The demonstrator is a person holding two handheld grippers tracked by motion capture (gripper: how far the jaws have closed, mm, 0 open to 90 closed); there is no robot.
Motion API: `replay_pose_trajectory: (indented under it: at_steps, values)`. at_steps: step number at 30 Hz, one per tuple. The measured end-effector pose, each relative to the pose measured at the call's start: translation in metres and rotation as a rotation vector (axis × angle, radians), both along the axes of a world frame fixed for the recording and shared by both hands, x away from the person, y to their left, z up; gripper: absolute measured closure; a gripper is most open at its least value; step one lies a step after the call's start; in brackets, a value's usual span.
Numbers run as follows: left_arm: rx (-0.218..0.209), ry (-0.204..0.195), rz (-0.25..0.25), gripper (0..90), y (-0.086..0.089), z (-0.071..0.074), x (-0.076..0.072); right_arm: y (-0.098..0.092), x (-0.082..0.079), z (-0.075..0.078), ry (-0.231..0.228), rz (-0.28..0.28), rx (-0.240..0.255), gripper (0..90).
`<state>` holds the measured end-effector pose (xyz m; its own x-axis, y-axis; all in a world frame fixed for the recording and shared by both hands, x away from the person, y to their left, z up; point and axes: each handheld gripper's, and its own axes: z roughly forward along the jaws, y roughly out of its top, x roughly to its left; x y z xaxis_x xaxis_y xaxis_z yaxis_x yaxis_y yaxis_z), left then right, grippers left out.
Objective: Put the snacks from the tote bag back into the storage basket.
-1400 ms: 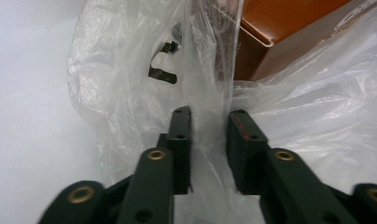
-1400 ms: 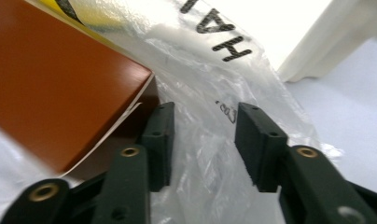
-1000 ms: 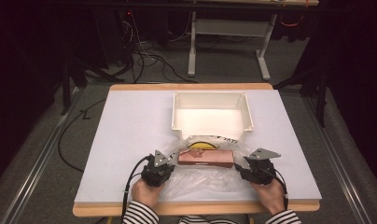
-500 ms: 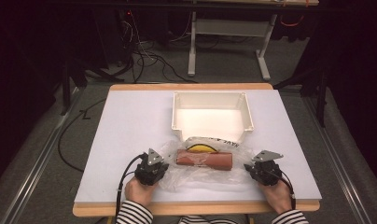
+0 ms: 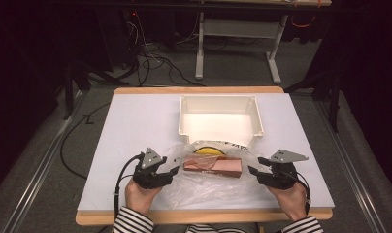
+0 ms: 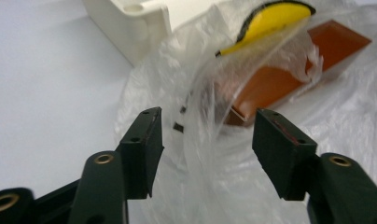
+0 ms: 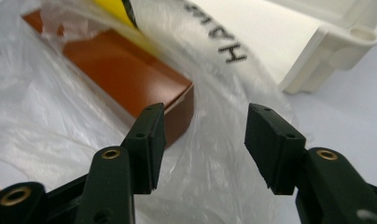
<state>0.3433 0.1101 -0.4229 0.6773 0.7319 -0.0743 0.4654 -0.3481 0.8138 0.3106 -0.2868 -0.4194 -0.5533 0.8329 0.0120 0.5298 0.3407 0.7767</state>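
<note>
Dark room, cables on floor, white table top (image 5: 136,145) w/ wooden edge. High view: white bin (image 5: 219,119) sits mid-table at the far side; just in front of it lies a clear plastic bag (image 5: 204,182), crumpled, w/ a brown box (image 5: 213,166) inside and a yellow-black item (image 5: 207,150) behind the box, near the bin wall. Left gripper (image 5: 166,171) at bag's left edge, right gripper (image 5: 256,171) at its right, both aimed inward at box ends. Both jaw sets have just been opening, bag film loose, nothing pinched.

Left gripper view: jaws stand apart, a fold of bag (image 6: 210,154) rising between them but pads not pressing it. Box (image 6: 289,79) beyond, yellow item (image 6: 275,16) up top, bin corner (image 6: 130,23) at left.

Right gripper view: jaws apart too, film (image 7: 210,177) drapes between, no squeeze. Box corner (image 7: 130,74) close by the left jaw, bin rim (image 7: 336,42) at right, black lettering on bag.

Judgement: step looks like re-gripping the bag to get the contents out or into the bin. To do well: bite a firm double fold of film, not a single slippery layer; keep both sides level so box doesn't slide out; avoid clamping box corner thru plastic.
</note>
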Motion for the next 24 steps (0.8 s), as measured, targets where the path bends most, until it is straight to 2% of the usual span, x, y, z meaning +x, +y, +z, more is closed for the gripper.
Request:
replay_pose_trajectory:
  at_steps: [3,6,12,14,16,18,20,24]
  values:
    - [-0.004,0.01,0.012,39.6,-0.003,0.003,0.013,0.001,0.006,0.006,-0.011,-0.017,0.019,46.1]
    - [0.001,0.011,0.013,38.2,-0.011,0.003,0.026,0.004,0.019,0.008,-0.016,-0.04,0.017,44.7]
    - [-0.01,0.026,0.011,37.0,-0.028,-0.005,0.05,0.01,0.04,0.003,0.011,-0.073,0.026,43.6]
    - [-0.025,0.041,0.013,39.5,-0.031,-0.009,0.056,0.012,0.046,0.0,0.026,-0.073,0.027,43.6]
    - [-0.031,0.052,0.014,48.4,-0.031,-0.012,0.06,0.013,0.05,-0.004,0.035,-0.074,0.03,45.1]
    - [-0.034,0.076,0.016,61.1,-0.03,-0.016,0.065,0.014,0.054,-0.01,0.055,-0.074,0.029,50.9]
    - [-0.029,0.094,0.019,71.7,-0.029,-0.019,0.069,0.014,0.057,-0.016,0.084,-0.078,0.025,60.2]
    - [-0.01,0.116,0.029,87.0,-0.028,-0.028,0.073,0.011,0.061,-0.027,0.124,-0.064,0.03,82.1]
